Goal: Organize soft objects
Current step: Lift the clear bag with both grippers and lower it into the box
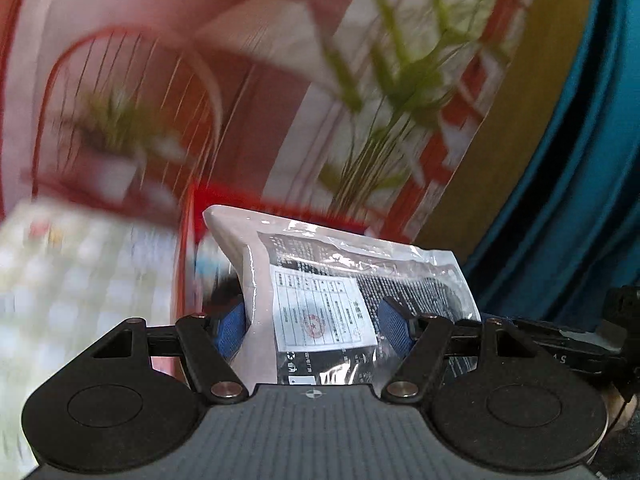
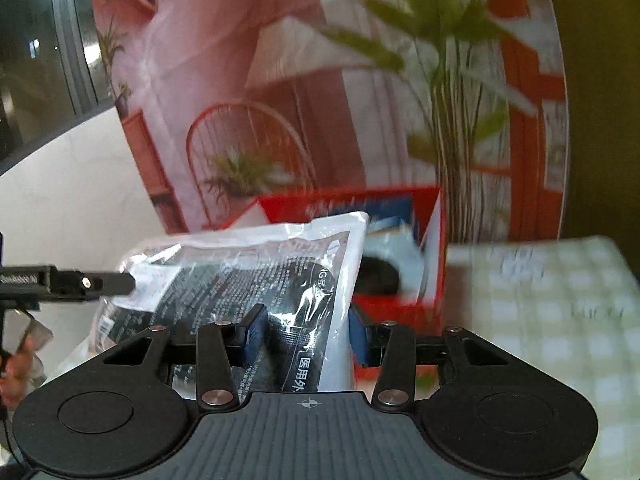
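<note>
Both tongs are clamped on one soft plastic packet [image 1: 344, 304]: the left gripper [image 1: 318, 322] pinches one end and the right gripper [image 2: 306, 334] the other, holding it in the air just in front of the red box [image 2: 400, 248]. This looks like the carrying step. The packet's long side runs across between the two hands, its sealed edge tipped toward the box, so next it probably needs lowering in level.

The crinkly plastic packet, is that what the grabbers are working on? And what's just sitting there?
Part of the job:
plastic packet
left gripper, clamped on it
right gripper, clamped on it
red box, probably

Just lying about:
checked cloth
plant backdrop
</note>
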Available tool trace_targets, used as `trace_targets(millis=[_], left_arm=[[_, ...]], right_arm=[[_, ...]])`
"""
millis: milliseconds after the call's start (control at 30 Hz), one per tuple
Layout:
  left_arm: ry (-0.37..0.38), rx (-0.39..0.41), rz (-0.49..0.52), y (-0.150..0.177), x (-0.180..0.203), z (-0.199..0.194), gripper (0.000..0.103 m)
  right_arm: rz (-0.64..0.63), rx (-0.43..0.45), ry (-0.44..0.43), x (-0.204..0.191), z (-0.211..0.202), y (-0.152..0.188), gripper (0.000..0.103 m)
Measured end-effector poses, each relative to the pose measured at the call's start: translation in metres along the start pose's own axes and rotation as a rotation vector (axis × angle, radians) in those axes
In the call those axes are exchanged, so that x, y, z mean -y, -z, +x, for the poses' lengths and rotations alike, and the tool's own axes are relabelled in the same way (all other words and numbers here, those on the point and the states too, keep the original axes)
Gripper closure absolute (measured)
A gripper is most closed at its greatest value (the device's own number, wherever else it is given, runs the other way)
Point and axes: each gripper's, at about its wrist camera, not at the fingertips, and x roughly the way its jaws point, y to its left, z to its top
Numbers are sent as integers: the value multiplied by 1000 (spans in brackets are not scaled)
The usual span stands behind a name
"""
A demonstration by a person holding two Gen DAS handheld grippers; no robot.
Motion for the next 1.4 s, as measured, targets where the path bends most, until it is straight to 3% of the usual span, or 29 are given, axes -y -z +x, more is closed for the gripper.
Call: trace_targets(millis=[233, 433, 900, 1000, 1167, 1267, 1333, 1400], left_arm=[[-67, 73, 141, -44, 21, 42, 36], [-116, 48, 194, -56, 7, 84, 37], [-173, -109, 175, -46, -34, 159, 36], [-187, -103, 182, -43, -39, 158, 35], [-191, -71, 166, -48, -41, 150, 33], [-166, -54, 190, -51, -32, 146, 35], [-127, -75, 206, -51, -22, 149, 47], [-98, -108, 215, -49, -15, 157, 54]], right_arm=[[-74, 86, 72, 7, 22, -39, 63], [-94, 97, 122, 18, 64, -59, 63], [-117, -22, 207, 39, 148, -56, 61], [-132, -27, 228, 39, 151, -54, 53], [-146, -19, 243, 36, 146, -55, 53], [-156, -5, 220, 31, 143, -56, 56], [-166, -8, 195, 27, 144, -57, 62], [-178, -26, 168, 22, 149, -58, 68]])
